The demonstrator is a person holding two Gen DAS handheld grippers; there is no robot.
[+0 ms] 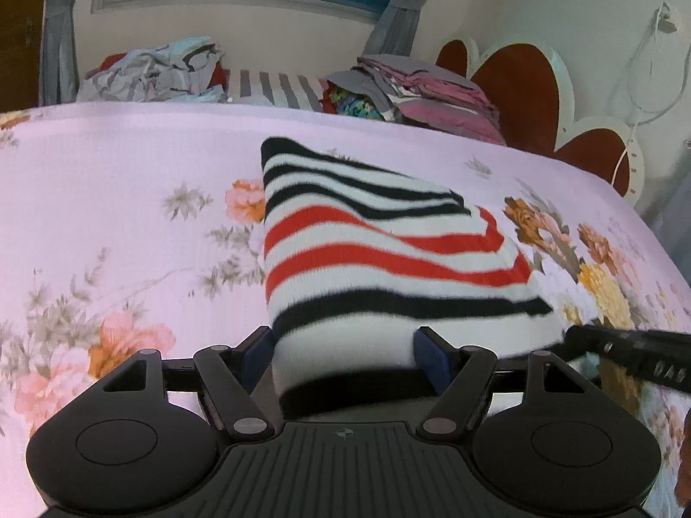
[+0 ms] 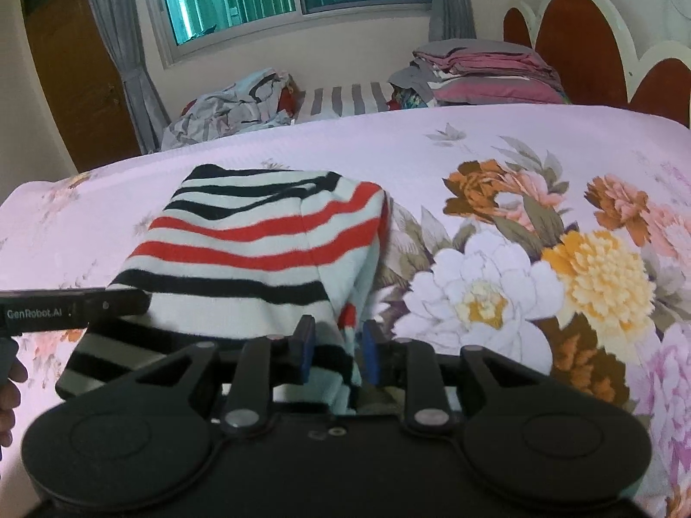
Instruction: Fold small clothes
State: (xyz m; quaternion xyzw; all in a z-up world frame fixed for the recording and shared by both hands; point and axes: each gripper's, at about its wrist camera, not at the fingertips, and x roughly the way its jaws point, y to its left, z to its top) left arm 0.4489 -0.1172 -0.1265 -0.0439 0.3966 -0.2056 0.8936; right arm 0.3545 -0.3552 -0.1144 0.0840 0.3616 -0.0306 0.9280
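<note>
I'm mid-fold: striped garment (image 1: pixel 388 250) lies on the bed (image 1: pixel 108 198), near hem between both jaws. Left gripper (image 1: pixel 345 354) stands wide, grip unclear; right gripper (image 2: pixel 334 352) is narrow, easing open around cloth. Next, I'd lay the hem forward squarely

A small striped top (image 1: pixel 380 254) with white, black and red bands lies folded over on the flowery pink bed sheet (image 1: pixel 129 181), its near end lifted up.
</note>
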